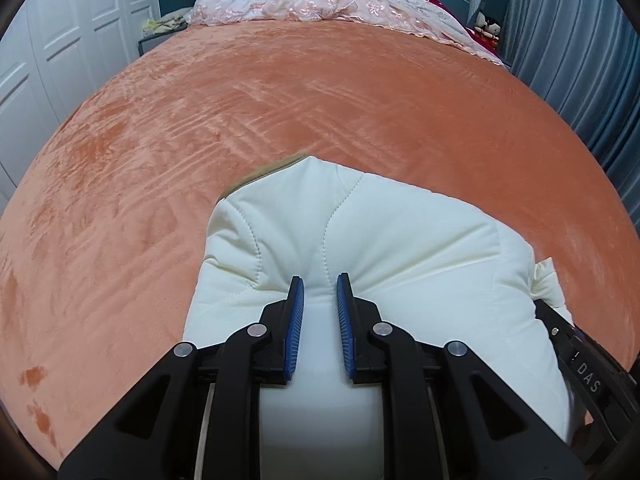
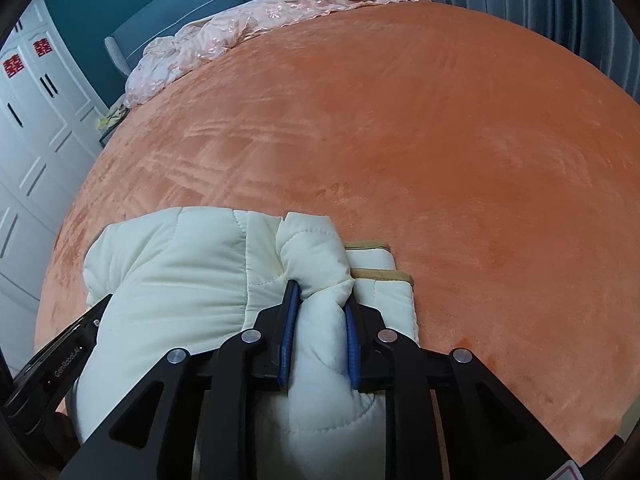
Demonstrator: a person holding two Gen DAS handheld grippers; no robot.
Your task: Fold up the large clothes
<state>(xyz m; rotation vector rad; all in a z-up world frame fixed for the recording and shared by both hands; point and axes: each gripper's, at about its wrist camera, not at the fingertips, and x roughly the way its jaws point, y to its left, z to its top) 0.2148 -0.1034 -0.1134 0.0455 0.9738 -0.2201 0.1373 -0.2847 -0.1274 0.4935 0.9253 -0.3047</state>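
A cream quilted padded coat [image 1: 360, 240] with tan trim lies folded into a thick bundle on the orange bed, near its front edge. My left gripper [image 1: 320, 284] is shut on a fold of the coat; padding bulges between its blue pads [image 1: 295, 328]. My right gripper [image 2: 320, 292] is shut on another thick fold of the same coat [image 2: 180, 272] at the bundle's right side, next to the tan-edged layers [image 2: 380, 274]. Each gripper's body shows at the edge of the other's view.
The orange plush bedspread [image 1: 280, 100] covers the wide bed beyond the coat. A pink floral quilt [image 1: 320, 4] is bunched at the teal headboard. White wardrobe doors [image 1: 48, 40] stand on the left, grey curtains [image 1: 580, 40] on the right.
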